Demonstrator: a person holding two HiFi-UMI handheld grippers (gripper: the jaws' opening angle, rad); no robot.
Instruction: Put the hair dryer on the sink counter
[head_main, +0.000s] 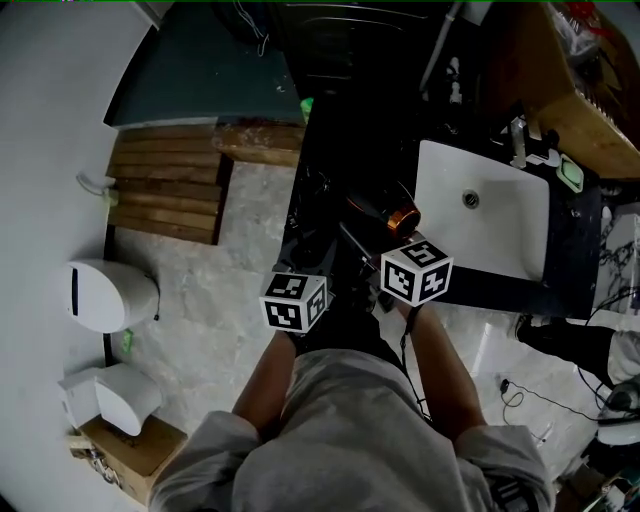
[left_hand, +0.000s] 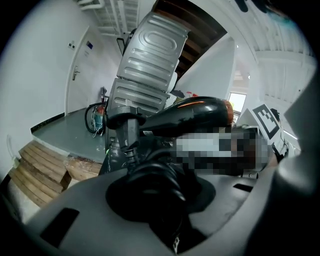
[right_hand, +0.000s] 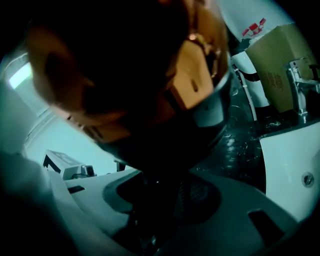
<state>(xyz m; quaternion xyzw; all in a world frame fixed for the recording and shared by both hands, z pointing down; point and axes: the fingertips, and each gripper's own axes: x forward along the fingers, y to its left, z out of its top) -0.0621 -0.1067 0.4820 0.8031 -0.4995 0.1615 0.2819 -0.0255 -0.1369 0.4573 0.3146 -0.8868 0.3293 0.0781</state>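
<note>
The black hair dryer (head_main: 383, 212) with an orange-copper nozzle end hangs over the dark counter (head_main: 318, 190), just left of the white sink basin (head_main: 505, 235). My right gripper (head_main: 388, 240) is shut on the dryer's body, which fills the right gripper view as a dark and orange mass (right_hand: 150, 85) between the jaws. My left gripper (head_main: 322, 262) is shut on the dryer's coiled black cord (left_hand: 157, 175); beyond it the dryer body (left_hand: 195, 116) lies crosswise. The wet dark counter (right_hand: 244, 145) and the sink's edge (right_hand: 290, 165) lie below right.
A chrome faucet (head_main: 517, 140) (right_hand: 299, 82) stands behind the sink, with a green soap dish (head_main: 571, 175) beside it. A cardboard box (right_hand: 274, 62) sits behind the faucet. Wooden slats (head_main: 165, 185) and white bins (head_main: 105, 295) are on the floor at left. A ribbed metal panel (left_hand: 150, 55) leans ahead.
</note>
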